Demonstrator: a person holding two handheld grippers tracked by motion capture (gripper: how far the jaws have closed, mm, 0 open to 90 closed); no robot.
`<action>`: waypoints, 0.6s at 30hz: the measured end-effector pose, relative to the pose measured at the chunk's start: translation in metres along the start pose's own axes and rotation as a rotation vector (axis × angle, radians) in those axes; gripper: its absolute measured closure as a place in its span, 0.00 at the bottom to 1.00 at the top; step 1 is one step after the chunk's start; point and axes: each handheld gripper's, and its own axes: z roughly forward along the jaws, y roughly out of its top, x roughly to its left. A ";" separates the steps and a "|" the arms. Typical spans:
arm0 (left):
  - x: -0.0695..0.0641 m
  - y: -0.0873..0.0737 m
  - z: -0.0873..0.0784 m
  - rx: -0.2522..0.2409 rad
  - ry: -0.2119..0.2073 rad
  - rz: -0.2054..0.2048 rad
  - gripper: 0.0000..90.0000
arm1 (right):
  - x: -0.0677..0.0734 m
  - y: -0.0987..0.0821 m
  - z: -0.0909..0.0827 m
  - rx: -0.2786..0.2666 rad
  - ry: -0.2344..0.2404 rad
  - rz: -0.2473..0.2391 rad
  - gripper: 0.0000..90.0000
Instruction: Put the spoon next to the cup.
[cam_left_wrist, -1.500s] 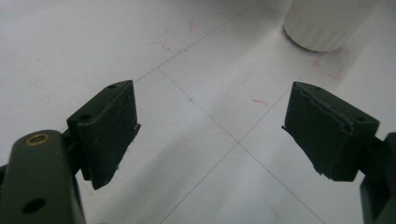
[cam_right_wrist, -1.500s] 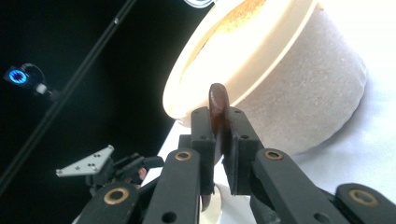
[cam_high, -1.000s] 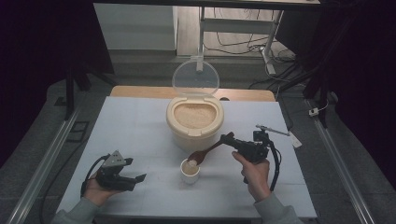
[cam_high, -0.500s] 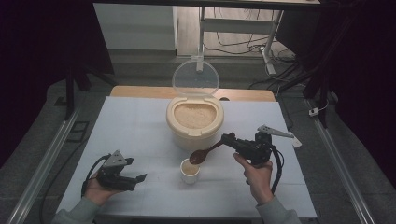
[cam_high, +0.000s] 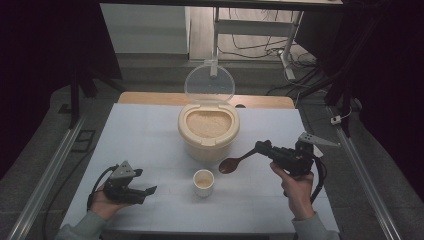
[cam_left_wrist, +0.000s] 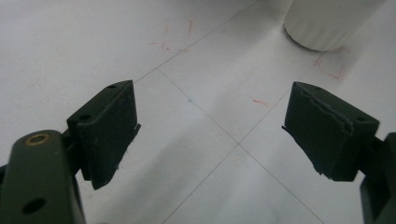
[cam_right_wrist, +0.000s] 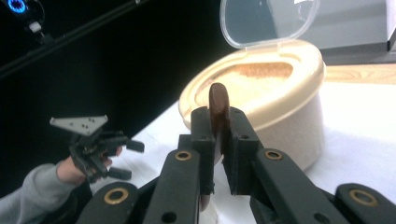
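From above, the right gripper (cam_high: 261, 148) is clamped on the wooden spoon (cam_high: 231, 164), right of the small cup (cam_high: 203, 181). The left gripper (cam_left_wrist: 212, 133), up close, shows jaws wide apart over bare table (cam_left_wrist: 56, 42).

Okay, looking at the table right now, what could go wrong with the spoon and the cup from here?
The right tool pinches the spoon only at the handle's end, so the spoon could twist or slip and spill. The bowl of the spoon hangs close beside the small cup, so a low swing might tip the cup. The rice tub stands open with its lid upright just behind, and a careless reach could knock the lid or scatter grain.
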 end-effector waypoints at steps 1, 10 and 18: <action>0.000 0.000 0.000 -0.001 0.000 -0.002 0.19 | -0.001 0.000 -0.001 0.020 0.000 -0.005 0.92; 0.000 0.000 0.000 0.001 0.001 -0.002 0.19 | -0.002 -0.013 0.016 0.245 0.052 -0.018 0.92; 0.000 0.000 0.000 0.003 -0.001 -0.001 0.19 | -0.002 -0.026 0.043 0.400 0.101 -0.010 0.92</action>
